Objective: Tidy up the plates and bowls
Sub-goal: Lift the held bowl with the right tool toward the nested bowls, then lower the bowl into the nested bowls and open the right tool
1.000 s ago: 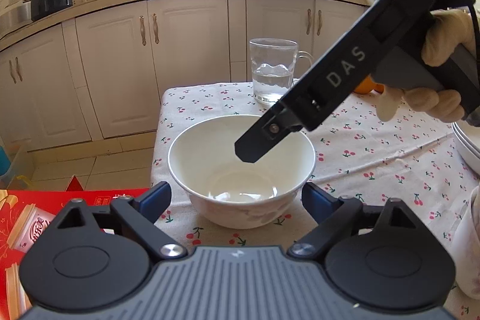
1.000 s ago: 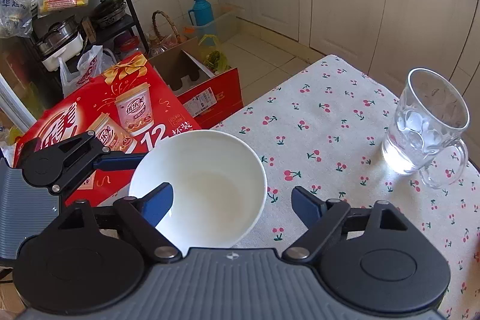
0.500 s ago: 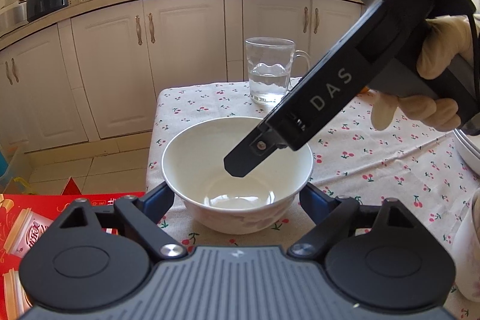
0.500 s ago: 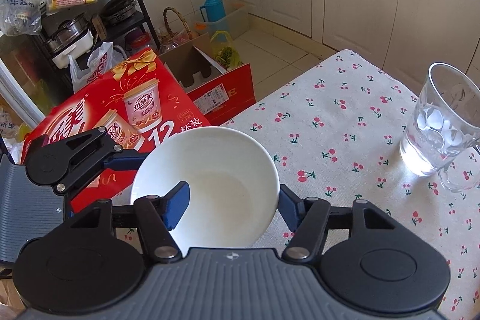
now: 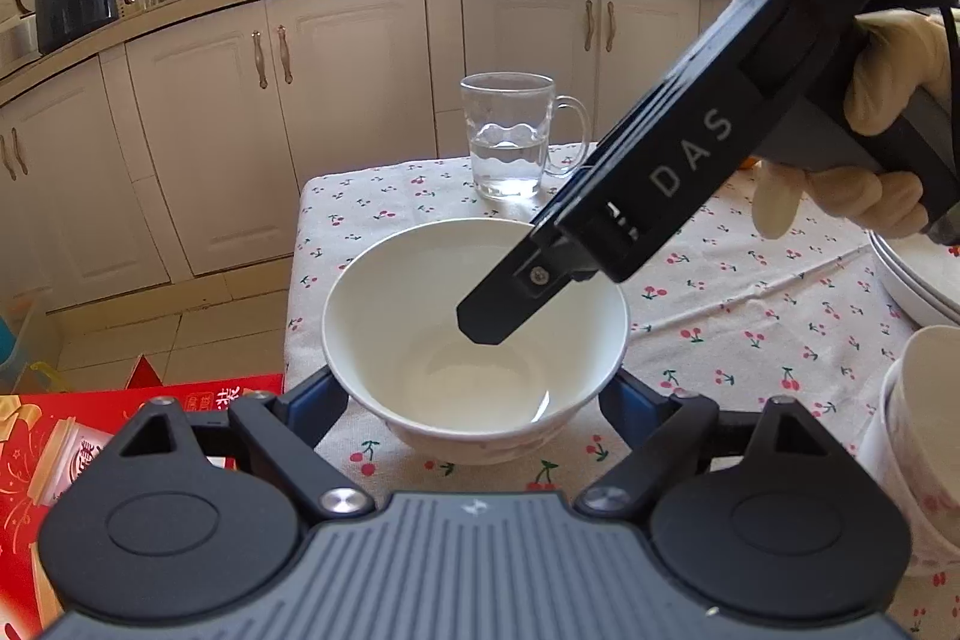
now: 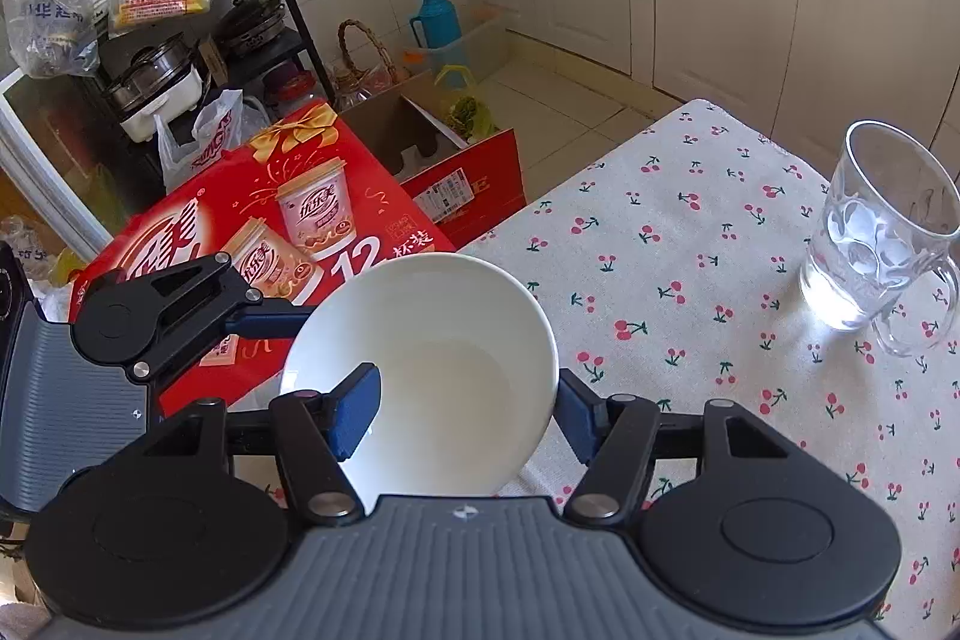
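The round white ceramic bowl (image 5: 474,340) stands at the near left corner of the table with the cherry-print cloth (image 5: 750,292). The right gripper (image 6: 462,415), marked "DAS" on its side, straddles the bowl's wall: one blue pad inside, one outside, narrow, though I cannot tell if they press it. The left gripper (image 5: 474,400) is spread wide around the bowl. Behind stands a clear glass mug (image 5: 510,136) with water. On the floor lies a red gift box (image 6: 270,232) printed "12".
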`<state>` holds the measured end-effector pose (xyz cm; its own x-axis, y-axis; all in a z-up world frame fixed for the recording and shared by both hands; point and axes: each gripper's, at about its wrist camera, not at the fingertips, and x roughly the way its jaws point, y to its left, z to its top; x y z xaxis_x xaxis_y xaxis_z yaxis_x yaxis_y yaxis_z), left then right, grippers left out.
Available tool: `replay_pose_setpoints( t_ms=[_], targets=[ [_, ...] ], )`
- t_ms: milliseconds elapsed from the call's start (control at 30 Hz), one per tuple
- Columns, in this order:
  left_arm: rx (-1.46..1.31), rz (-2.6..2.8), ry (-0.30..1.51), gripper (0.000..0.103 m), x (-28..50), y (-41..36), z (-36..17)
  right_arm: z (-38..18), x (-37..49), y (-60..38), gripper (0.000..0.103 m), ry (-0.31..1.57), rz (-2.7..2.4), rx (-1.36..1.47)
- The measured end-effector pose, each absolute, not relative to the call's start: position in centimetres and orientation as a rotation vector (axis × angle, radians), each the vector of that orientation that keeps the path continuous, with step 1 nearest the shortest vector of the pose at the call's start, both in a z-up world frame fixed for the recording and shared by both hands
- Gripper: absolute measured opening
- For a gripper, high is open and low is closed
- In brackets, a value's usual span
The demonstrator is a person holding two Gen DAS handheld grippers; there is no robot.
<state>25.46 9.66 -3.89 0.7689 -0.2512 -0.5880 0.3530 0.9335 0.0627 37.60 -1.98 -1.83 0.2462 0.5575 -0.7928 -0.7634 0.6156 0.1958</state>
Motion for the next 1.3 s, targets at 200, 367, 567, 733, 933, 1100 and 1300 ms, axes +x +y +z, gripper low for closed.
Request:
replay_pose_setpoints(
  t_ms=[200,367,567,733,933,1100,1300],
  targets=[
    [0.175,-0.365,0.618,0.090,23.5,8.8,-2.3,-0.6,35.4,-3.4,0.068,0.969,0.909,-0.241],
    [0.188,-0.390,0.614,0.090,21.4,7.8,-1.1,0.3,33.0,-4.9,0.068,0.963,0.903,-0.243],
    [0.197,-0.417,0.600,0.090,18.8,6.4,0.4,1.7,30.0,-7.0,0.068,0.949,0.904,-0.219],
    [0.200,-0.433,0.589,0.090,16.8,5.3,1.4,2.9,27.5,-8.6,0.068,0.936,0.899,-0.213],
    [0.214,-0.452,0.574,0.090,14.9,4.1,2.3,4.3,24.7,-10.1,0.068,0.904,0.891,-0.221],
    [0.222,-0.476,0.563,0.090,13.8,3.1,2.7,4.7,22.9,-11.4,0.068,0.890,0.875,-0.221],
    [0.228,-0.514,0.567,0.090,13.0,1.6,2.4,4.8,21.1,-13.4,0.068,0.879,0.846,-0.211]
  ],
)
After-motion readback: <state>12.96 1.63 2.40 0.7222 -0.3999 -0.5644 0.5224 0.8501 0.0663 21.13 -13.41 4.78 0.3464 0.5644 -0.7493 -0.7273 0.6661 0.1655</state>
